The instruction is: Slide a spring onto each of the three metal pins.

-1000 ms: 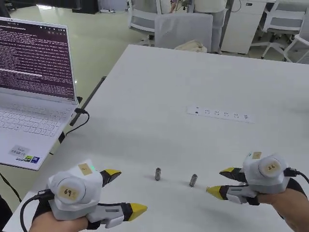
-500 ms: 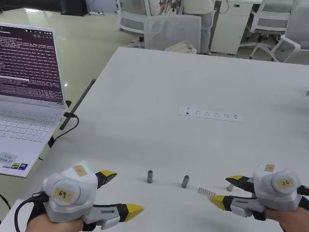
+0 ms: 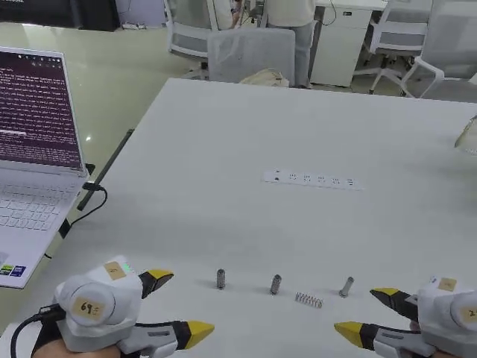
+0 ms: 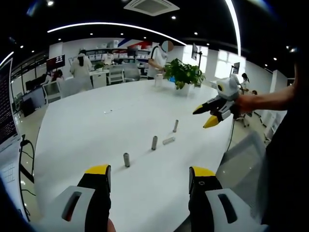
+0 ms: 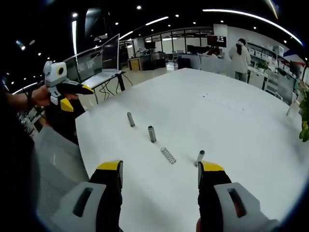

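Three small metal pins stand in a row near the table's front edge. The left pin (image 3: 220,279) (image 4: 126,159) and the middle pin (image 3: 276,284) (image 5: 151,134) each carry a spring. The right pin (image 3: 346,286) (image 5: 199,156) is bare and leans a little. A loose spring (image 3: 308,300) (image 5: 168,154) (image 4: 169,140) lies flat between the middle and right pins. My left gripper (image 3: 181,304) (image 4: 150,171) is open and empty, left of the row. To the right of the bare pin, my right gripper (image 3: 367,312) (image 5: 160,166) is open and empty.
An open laptop (image 3: 30,149) sits at the left with a cable (image 3: 89,195) trailing beside it. A white power strip (image 3: 309,180) lies mid-table. Office chairs (image 3: 250,52) stand past the far edge. A potted plant (image 4: 186,72) stands at the table's far end.
The head view has shifted. My right gripper has drawn back to the right of the pins, and the loose spring and the bare third pin now show. The left gripper has barely moved.
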Demonstrator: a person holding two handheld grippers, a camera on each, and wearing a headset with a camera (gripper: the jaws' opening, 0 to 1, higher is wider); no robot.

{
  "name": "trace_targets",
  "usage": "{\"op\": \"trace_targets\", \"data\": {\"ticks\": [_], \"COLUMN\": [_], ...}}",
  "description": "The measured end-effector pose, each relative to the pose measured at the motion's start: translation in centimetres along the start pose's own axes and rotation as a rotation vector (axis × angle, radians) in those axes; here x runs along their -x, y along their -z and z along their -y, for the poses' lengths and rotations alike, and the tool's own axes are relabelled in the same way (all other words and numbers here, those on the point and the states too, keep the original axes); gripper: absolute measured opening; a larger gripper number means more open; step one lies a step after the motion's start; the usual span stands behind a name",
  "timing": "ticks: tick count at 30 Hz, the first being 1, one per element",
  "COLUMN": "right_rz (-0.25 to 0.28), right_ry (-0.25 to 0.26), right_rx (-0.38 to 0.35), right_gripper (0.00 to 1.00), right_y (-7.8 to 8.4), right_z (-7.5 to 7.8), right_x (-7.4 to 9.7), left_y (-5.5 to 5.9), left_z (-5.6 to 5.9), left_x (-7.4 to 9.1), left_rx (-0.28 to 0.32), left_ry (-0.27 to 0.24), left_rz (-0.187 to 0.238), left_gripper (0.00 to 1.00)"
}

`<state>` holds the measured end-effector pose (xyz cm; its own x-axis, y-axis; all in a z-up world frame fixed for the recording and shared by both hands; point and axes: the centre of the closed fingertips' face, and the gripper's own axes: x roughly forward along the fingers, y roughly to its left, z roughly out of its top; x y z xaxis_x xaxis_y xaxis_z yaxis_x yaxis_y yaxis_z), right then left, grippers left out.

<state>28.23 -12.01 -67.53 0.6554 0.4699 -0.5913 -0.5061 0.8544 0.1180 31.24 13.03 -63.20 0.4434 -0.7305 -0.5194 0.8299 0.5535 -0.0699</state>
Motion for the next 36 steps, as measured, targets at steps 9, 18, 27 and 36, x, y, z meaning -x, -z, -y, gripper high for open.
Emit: {"op": "trace_targets", "data": {"ticks": [9,18,27,36], "right_rz": [0.031,0.047,0.050,0.048], "right_ry": [0.033,0.048,0.053,0.052], "right_rx": [-0.039,-0.057,-0.063,-0.062], "right_gripper": [0.66,0.67,0.67,0.68], "right_y": [0.6,0.7,0.7,0.8], "right_z": [0.1,0.3,0.4,0.3], "right_x": [1.6,2.4,2.7,2.9], "left_y": [0.0,0.1,-0.4,-1.7], "left_z": [0.3,0.6,1.5,2.3], "left_x": [-0.3,-0.5,-1.6,-3.1], "left_rx": [-0.005,-0.008,-0.037,-0.078], "left_ry": [0.010,0.020,0.046,0.084], "left_rz": [-0.004,-0.007,-0.014,-0.014], "left_gripper": [0.62,0.62,0.61,0.61]}}
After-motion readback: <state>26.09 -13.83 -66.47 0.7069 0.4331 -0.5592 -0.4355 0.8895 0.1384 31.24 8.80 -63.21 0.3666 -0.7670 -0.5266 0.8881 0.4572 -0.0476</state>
